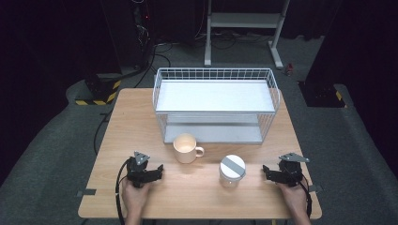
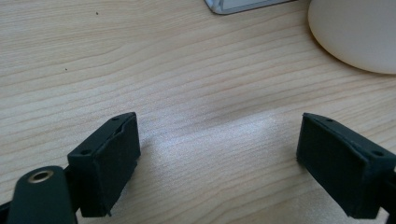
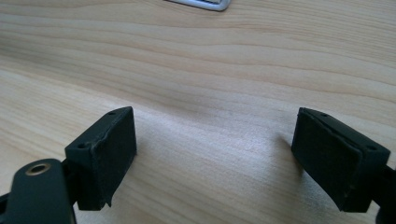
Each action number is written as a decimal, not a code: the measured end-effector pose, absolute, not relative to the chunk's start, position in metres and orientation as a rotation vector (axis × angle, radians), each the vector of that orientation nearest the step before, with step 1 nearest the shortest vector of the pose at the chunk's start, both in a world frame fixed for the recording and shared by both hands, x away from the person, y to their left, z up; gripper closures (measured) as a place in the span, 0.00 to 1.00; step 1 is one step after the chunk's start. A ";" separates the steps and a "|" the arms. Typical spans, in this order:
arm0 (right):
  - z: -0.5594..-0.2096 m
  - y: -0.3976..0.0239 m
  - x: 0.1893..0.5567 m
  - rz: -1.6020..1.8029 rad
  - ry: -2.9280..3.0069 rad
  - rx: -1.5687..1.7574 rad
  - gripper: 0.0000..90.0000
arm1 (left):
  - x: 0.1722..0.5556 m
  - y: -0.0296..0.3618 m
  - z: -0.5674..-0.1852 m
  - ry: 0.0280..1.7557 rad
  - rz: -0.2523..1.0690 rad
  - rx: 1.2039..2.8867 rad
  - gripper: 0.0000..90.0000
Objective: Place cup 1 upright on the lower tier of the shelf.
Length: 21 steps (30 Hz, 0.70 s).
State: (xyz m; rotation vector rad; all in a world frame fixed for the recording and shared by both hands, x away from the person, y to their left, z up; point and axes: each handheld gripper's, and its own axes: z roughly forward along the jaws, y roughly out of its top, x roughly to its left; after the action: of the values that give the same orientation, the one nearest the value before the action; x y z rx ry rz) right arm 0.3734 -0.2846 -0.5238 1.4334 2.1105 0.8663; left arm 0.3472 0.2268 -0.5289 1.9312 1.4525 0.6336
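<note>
Left to right across the wooden surface (image 1: 141,117). The left gripper (image 1: 149,175) rests at the near left edge, held in a hand; its jaws stand apart with nothing between them, and the left gripper view shows bare wood in the gap. To its right and slightly farther off stands a cream mug (image 1: 186,148), upright and open at the top, its handle pointing right; its rounded wall enters the upper right corner of the left gripper view (image 2: 359,32). Farther right and a little nearer stands a white cup with a grey-striped lid (image 1: 232,170), also upright. At the near right edge rests the right gripper (image 1: 272,174), its jaws likewise spread wide over bare wood, holding nothing. Behind both vessels, at the far middle of the surface, sits a white wire rack (image 1: 215,75) with two shelves.

The relation that governs the coming move: the mug lies forward and to the right of the left gripper, apart from it, and the lidded cup lies to the left of the right gripper. Each hand is thus the nearer one to its own vessel, and both vessels have vertical long axes, which suggests a level approach from the side.
</note>
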 end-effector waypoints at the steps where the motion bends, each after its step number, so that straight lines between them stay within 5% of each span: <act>1: -0.524 -0.285 0.372 0.870 2.114 1.435 0.15 | 0.347 0.227 -0.529 1.452 0.634 1.932 0.15; 21: -0.518 -0.285 0.353 1.008 2.124 1.379 0.16 | 0.347 0.227 -0.529 1.453 0.638 1.929 0.16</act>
State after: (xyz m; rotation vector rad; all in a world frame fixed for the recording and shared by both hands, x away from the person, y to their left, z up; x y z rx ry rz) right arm 0.3526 -0.2845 -0.5179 1.3786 2.1243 1.0077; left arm 0.3472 0.2268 -0.5290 1.9294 1.4529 0.6379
